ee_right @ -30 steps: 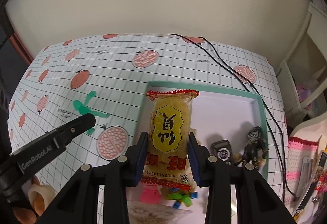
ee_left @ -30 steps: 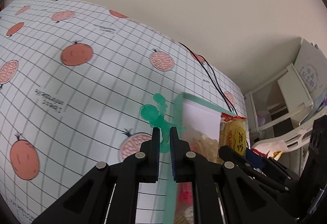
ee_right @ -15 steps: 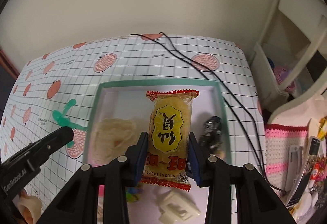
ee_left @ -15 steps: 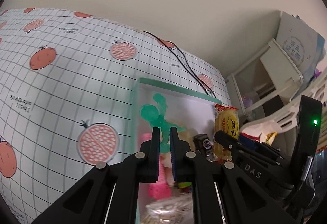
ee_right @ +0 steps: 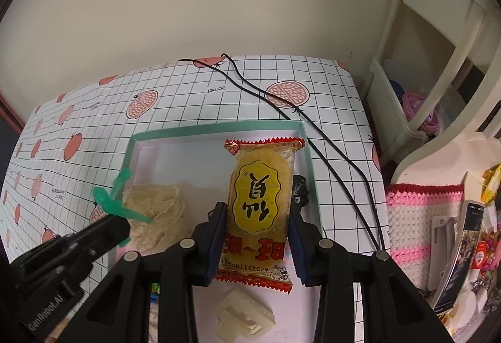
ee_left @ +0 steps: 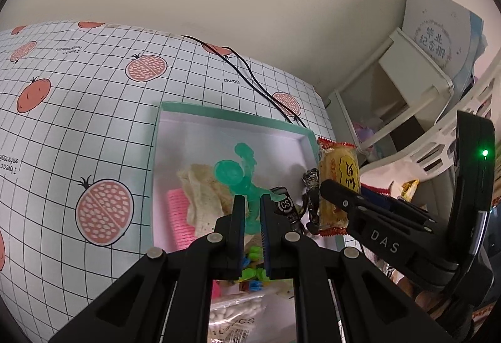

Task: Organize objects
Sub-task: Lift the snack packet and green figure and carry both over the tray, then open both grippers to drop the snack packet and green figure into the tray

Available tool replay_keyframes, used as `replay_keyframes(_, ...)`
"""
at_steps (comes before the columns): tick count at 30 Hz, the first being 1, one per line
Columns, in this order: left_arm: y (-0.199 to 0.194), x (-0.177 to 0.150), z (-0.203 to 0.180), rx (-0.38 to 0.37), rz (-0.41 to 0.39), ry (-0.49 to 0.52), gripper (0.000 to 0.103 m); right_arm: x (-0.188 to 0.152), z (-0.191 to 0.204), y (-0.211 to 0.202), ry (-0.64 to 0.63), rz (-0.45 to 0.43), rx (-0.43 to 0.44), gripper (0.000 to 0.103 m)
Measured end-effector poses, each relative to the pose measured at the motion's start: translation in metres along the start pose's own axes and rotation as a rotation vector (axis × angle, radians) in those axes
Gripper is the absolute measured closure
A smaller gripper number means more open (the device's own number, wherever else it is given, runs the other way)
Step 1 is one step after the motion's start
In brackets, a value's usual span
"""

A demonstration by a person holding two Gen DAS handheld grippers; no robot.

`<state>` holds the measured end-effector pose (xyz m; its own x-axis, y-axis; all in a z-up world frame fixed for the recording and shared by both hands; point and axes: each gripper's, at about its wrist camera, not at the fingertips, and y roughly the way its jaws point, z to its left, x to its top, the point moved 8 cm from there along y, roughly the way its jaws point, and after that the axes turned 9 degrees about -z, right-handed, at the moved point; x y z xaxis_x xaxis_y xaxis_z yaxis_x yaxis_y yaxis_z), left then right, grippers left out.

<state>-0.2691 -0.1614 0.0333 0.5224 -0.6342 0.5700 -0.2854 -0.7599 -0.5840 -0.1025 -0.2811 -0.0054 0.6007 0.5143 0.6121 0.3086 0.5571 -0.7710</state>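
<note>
The left fingers (ee_left: 237,233) are pinched narrow on the lower stem of a green translucent figurine (ee_left: 242,174), and the right fingers (ee_right: 216,236) are clamped across the lower half of a yellow snack packet (ee_right: 261,199); both things hang above the teal-rimmed tray (ee_right: 216,128) on the grid-patterned desk (ee_right: 250,80), neither set down yet. The figurine is gripped only by a thin leg, so it could, in all likelihood, twist or slip out when lowered, landing on the beige loofah pad (ee_left: 203,192) instead of bare tray floor. The packet is soft and crinkly; a squeeze across its width may crush the contents, and released from this height it might tip over the tray's rim at 3 o'clock, towards the black cables (ee_right: 328,139) beside it. With the left gripper (ee_left: 249,233) and the right gripper (ee_right: 259,238) close together, side by side, they could also knock each other or the dark figure (ee_left: 310,192) lying under the packet. The left gripper reaches in from 7 o'clock in the right wrist view, angled forward and down; the right gripper points towards 12 o'clock, tilted down over the tray's right half.
</note>
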Motion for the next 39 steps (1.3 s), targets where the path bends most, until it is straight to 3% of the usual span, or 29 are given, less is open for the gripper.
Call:
replay_keyframes(13,0.014,-0.013,-0.001,0.037,0.049,0.040,0.094,-0.006,0.027,0.011,-0.073,0.022,0.040,0.063)
replay_keyframes(30,0.020,-0.017,0.009,0.038,0.080,-0.001,0.094,-0.014,0.031,0.019,-0.074,0.060,0.074,0.062)
replay_keyframes(36,0.017,-0.016,0.012,0.030,0.084,-0.015,0.082,-0.014,0.027,0.020,-0.056,0.073,0.076,0.061)
replay_keyframes(39,0.017,-0.016,0.012,0.025,0.088,-0.019,0.081,-0.015,0.027,0.021,-0.061,0.082,0.083,0.061)
